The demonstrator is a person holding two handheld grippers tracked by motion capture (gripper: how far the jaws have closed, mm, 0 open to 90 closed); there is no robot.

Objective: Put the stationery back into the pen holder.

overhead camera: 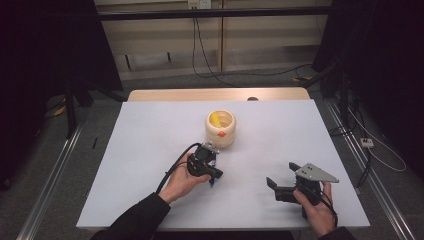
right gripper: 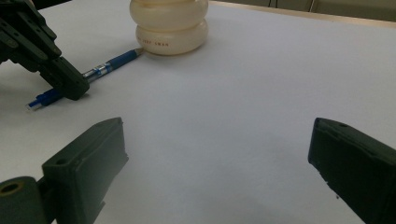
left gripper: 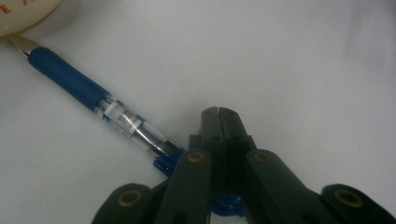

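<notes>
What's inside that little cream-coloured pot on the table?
Inside the cream pot, the high view shows something yellow leaning against the wall. The pot's own walls hide its lower part and the bottom.

The light is soft and comes from above, so the white table (overhead camera: 150, 150) is bright while the room around it stays very dark. Shadows under the hands are weak. The high view is a little grainy and soft. In the left gripper view, the near jaws are blurred and the pen (left gripper: 93, 98) has small glare.
</notes>
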